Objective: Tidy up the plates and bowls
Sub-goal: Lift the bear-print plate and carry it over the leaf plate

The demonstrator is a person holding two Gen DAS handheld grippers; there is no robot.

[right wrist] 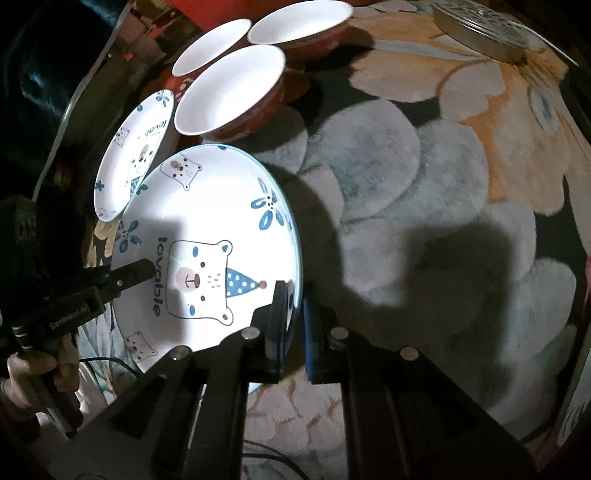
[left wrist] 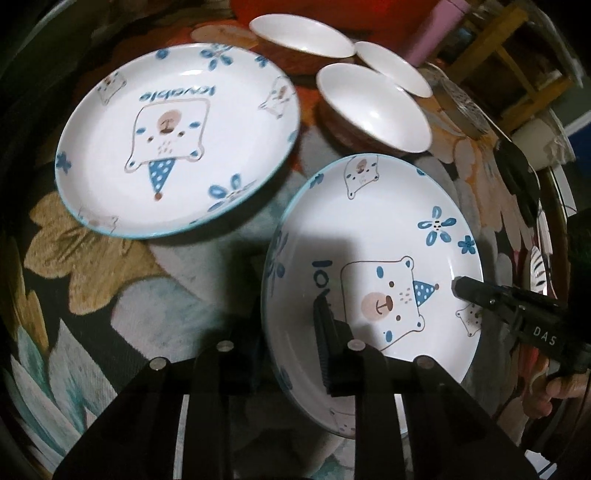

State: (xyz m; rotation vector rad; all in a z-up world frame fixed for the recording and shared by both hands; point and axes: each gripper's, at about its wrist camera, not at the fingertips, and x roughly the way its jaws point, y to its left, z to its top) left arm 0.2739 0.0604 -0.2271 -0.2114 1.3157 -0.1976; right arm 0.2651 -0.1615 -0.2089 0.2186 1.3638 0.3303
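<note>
The near plate [left wrist: 373, 258] [right wrist: 207, 258] — white with a blue rim, a cartoon bear and the word "lovable" — is gripped from both sides at once. In the left wrist view the left gripper [left wrist: 291, 343] has its fingers [left wrist: 325, 343] closed narrow over the plate's left rim, one finger lying on the inside face and the other hidden in shadow beyond the edge. In the right wrist view the right gripper [right wrist: 293, 325] pinches the opposite rim: one finger sits inside on the white face beside the bear's hat, the blue-padded finger outside, with the thin edge clamped between them. Each view also shows the other gripper reaching onto the plate from the side, with a hand [right wrist: 33, 369] on its handle at the frame's edge. The plate looks tilted, its far edge near the bowls. A second plate [left wrist: 177, 136] [right wrist: 135, 155] of the same pattern lies apart on the flowered cloth [left wrist: 92, 266] [right wrist: 424, 184] covering the counter, up and to the left. Three bowls stand clustered beyond: the nearest bowl [left wrist: 373, 107] [right wrist: 229, 88], a wide bowl [left wrist: 301, 35] [right wrist: 299, 20] and a small bowl [left wrist: 393, 68] [right wrist: 210, 46], all white inside, reddish-brown outside. A round metal lid [right wrist: 480, 26] rests at the far right of the cloth.
</note>
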